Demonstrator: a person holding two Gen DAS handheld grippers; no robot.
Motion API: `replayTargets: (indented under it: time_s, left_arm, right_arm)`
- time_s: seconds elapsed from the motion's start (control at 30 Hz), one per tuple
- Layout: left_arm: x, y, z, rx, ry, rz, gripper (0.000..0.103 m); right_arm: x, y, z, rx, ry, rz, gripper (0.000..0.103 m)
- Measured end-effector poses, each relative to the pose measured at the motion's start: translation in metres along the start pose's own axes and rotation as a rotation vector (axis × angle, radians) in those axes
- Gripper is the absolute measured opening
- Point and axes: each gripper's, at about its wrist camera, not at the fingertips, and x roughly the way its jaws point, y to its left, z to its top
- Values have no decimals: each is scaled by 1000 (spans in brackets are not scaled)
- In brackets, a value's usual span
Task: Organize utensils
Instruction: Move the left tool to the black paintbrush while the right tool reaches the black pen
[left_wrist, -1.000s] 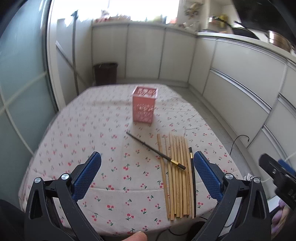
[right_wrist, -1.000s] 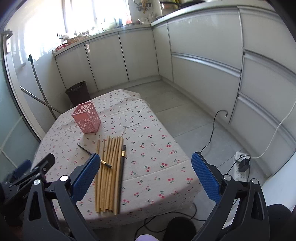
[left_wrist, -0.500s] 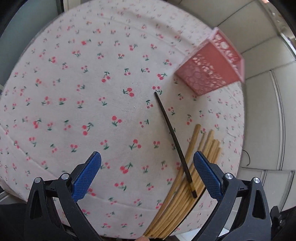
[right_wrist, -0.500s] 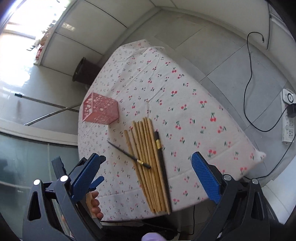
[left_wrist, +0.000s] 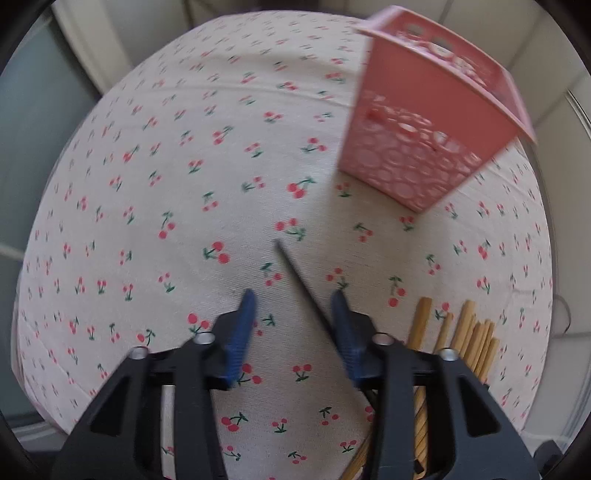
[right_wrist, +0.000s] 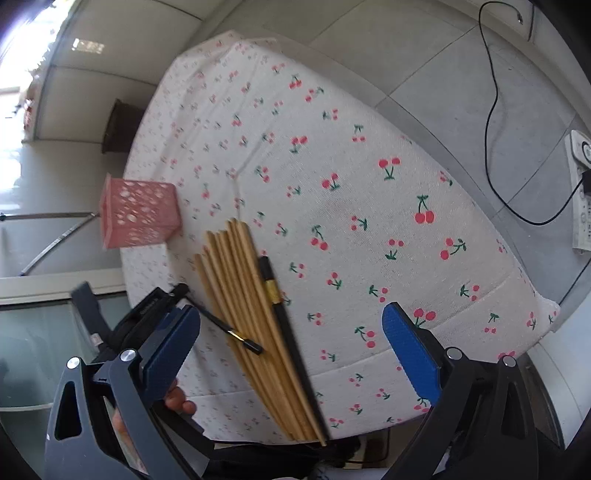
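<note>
A pink perforated holder (left_wrist: 424, 136) stands on the cherry-print tablecloth (left_wrist: 166, 184); it also shows in the right wrist view (right_wrist: 138, 214). A thin black chopstick (left_wrist: 301, 280) lies between my left gripper's (left_wrist: 291, 314) fingers, close to the right pad; the jaws are partly closed and a gap remains. Several bamboo chopsticks (left_wrist: 465, 339) lie to its right. In the right wrist view the bamboo row (right_wrist: 251, 306), a second black chopstick (right_wrist: 284, 321) and the first black chopstick (right_wrist: 229, 330) show. My right gripper (right_wrist: 291, 347) is open and empty above the table's near edge.
The tablecloth (right_wrist: 351, 166) hangs over the table edge on the near side. A power strip (right_wrist: 581, 192) and a black cable (right_wrist: 495, 110) lie on the floor to the right. A dark bin (right_wrist: 118, 125) stands beyond the table.
My left gripper has dropped close to the table and narrowed its jaws around the black chopstick. My right gripper has moved nearer the bamboo row and stays wide open.
</note>
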Motion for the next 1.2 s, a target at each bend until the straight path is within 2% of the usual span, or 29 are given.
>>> replayTargets:
  time_s: [0.1,0.17,0.2,0.23,0.33,0.37,0.53,0.7,0.8,0.87,0.93,1.2]
  left_arm:
    - [-3,-5,-2,39,-12,-51,7]
    - [-6,2,0,29,-4,-122,4]
    - [-7,11,-2,22,-3,-153,4]
    - [-13,17,-2,23,-6,-175,4]
    - [-35,34,-5,45,-37,-231,4]
    - [-42,38,-7,57,-47,-243,4]
    - [-66,60,-7,77,-72,-266,4]
    - [-66,73,-9,39,-73,-269,4]
    - [-62,79,-9,23,-62,-277,4]
    - [-61,78,-6,24,-60,-279,5]
    - [-62,79,-6,22,-57,-283,5]
    - [-66,85,-5,14,-69,-291,5]
  right_arm:
    - [12,2,-2,-12,7,-45,96]
    - [17,5,-2,-24,-11,-66,94]
    - [18,6,-2,-32,-17,-72,89]
    - [22,9,0,-39,-19,-80,78]
    - [32,14,0,-58,-9,-108,55]
    - [34,15,1,-62,-10,-122,54]
    - [39,30,-1,-110,-48,-169,50]
    - [46,45,-6,-174,-86,-253,48]
    - [49,53,-10,-227,-105,-332,39]
    - [50,57,-12,-268,-118,-372,37]
    - [51,59,-14,-289,-123,-378,37]
    - [51,59,-13,-226,-111,-330,37]
